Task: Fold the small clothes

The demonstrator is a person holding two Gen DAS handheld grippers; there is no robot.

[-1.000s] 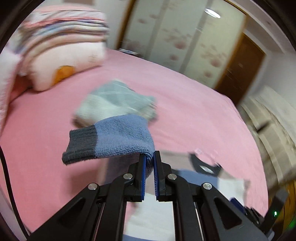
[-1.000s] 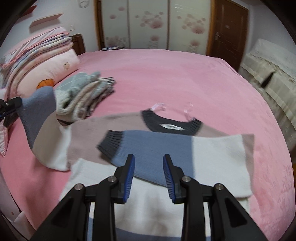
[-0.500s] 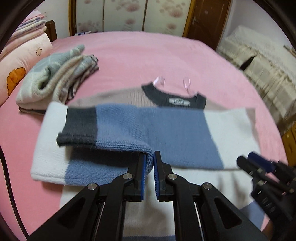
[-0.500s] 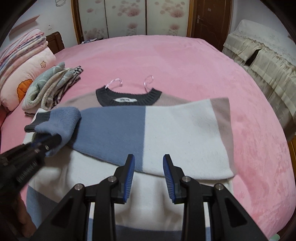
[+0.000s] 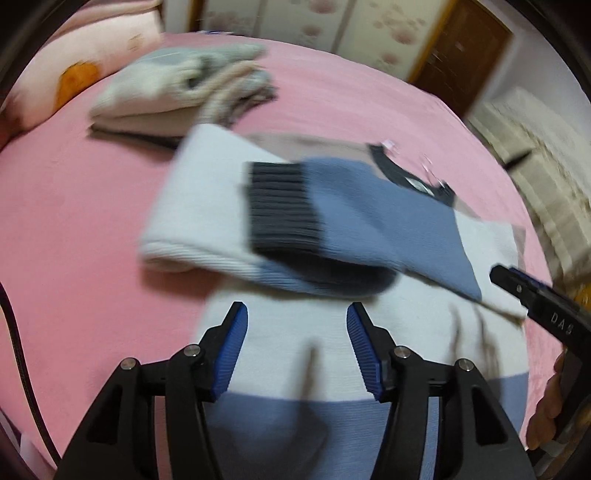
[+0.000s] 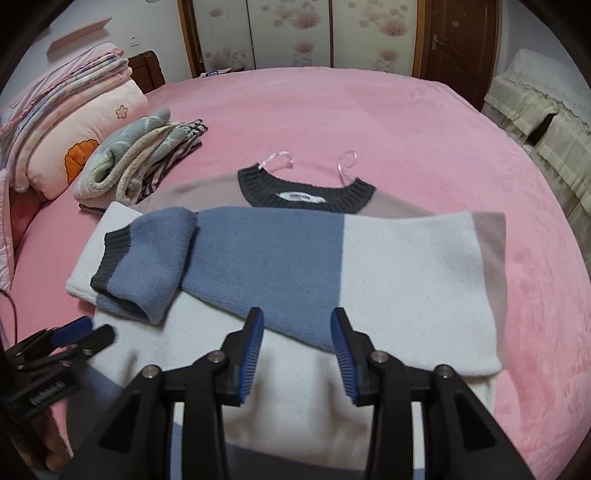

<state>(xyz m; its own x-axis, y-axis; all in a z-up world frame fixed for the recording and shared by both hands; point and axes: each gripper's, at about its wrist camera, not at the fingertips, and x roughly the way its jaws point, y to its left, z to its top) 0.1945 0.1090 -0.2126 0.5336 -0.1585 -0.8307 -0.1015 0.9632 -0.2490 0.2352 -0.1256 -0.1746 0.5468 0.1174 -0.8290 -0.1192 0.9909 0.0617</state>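
Note:
A small knit sweater (image 6: 406, 266) in white, blue, taupe and dark grey lies flat on the pink bed (image 6: 369, 110), collar (image 6: 306, 192) at the far side. Both sleeves lie folded across its chest; the blue sleeve end with the dark cuff (image 6: 110, 258) rests doubled back on the left, and shows in the left wrist view (image 5: 280, 206). My left gripper (image 5: 295, 321) is open and empty just short of that cuff. My right gripper (image 6: 297, 328) is open and empty above the sweater's lower body.
A pile of folded clothes (image 6: 140, 162) sits at the far left of the bed, beside a pink pillow (image 6: 85, 144) with stacked quilts. Wardrobe doors (image 6: 288, 33) and a brown door stand behind. A cream covered seat (image 6: 546, 122) is at right.
My left gripper carried the blue sleeve across the sweater, opened and let it go; the sleeve end now lies on the chest. The right gripper stayed open.

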